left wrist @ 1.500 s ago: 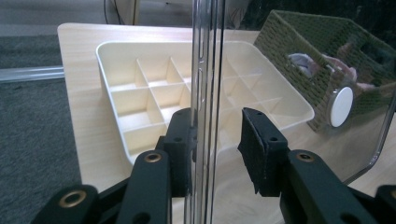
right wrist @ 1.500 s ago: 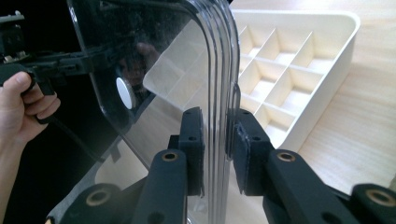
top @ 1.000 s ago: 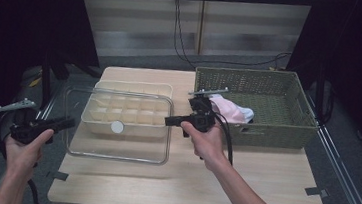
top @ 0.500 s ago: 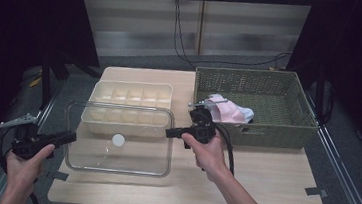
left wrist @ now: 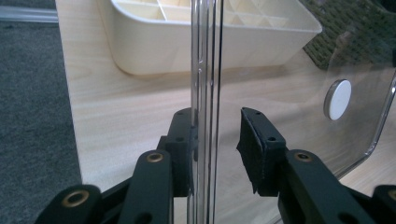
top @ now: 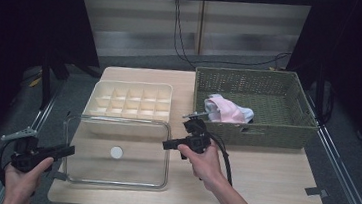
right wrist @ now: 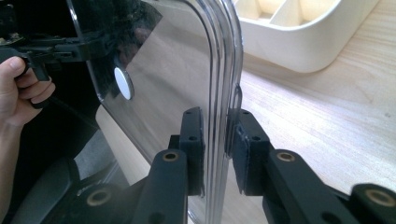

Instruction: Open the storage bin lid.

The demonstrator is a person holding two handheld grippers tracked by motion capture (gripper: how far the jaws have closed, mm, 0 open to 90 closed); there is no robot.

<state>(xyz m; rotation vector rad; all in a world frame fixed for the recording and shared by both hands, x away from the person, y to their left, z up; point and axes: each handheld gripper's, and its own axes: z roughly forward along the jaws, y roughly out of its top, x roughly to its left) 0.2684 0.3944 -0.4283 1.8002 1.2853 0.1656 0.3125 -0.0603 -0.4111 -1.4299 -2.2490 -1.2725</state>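
A clear plastic lid with a white disc at its middle hangs low over the table's front, just before a cream divided box. My left gripper holds the lid's left edge. In the left gripper view the rim lies between the jaws, tight against one pad. My right gripper is shut on the lid's right edge, and both pads pinch the rim in the right gripper view. The box's compartments look empty.
A green woven basket stands at the table's back right with a pink and white cloth in it. The lid's left side overhangs the table's left edge. Bare wood lies in front of the basket.
Both hands have come down and toward the person with the lid. It has moved from over the cream box to low above the table in front of it.
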